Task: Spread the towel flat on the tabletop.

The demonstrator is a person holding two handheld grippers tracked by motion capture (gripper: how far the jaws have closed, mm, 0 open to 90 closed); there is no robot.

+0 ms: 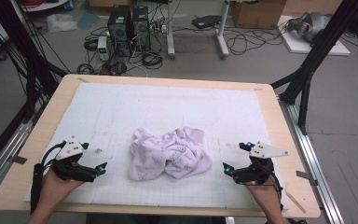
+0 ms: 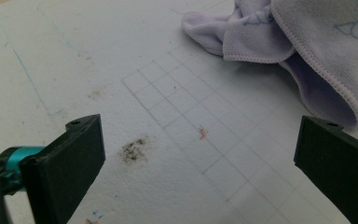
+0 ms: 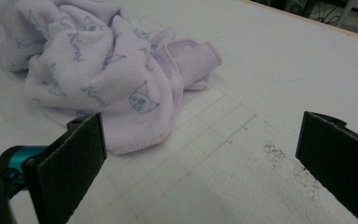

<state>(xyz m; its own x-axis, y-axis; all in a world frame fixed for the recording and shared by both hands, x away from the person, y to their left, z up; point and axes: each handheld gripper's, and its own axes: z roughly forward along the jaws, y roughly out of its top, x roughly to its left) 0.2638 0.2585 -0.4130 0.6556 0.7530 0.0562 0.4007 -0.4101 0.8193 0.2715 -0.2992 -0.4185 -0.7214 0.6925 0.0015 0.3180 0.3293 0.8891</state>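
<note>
- Nearest us: left tongs (image 1: 103,167) and right tongs (image 1: 225,167), both gaping wide, holding nothing.
- Between them, mid-desk (image 1: 37,135): crumpled lilac towel (image 1: 170,154) on the white mat (image 1: 121,107).
- We judge it light, soft and limp; pinch a stitched hem edge.

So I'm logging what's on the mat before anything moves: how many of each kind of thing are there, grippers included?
Crumpled lilac towel: 1
Handheld grippers, both open and empty: 2, left gripper and right gripper
White grid mat: 1
Total: 4
</note>
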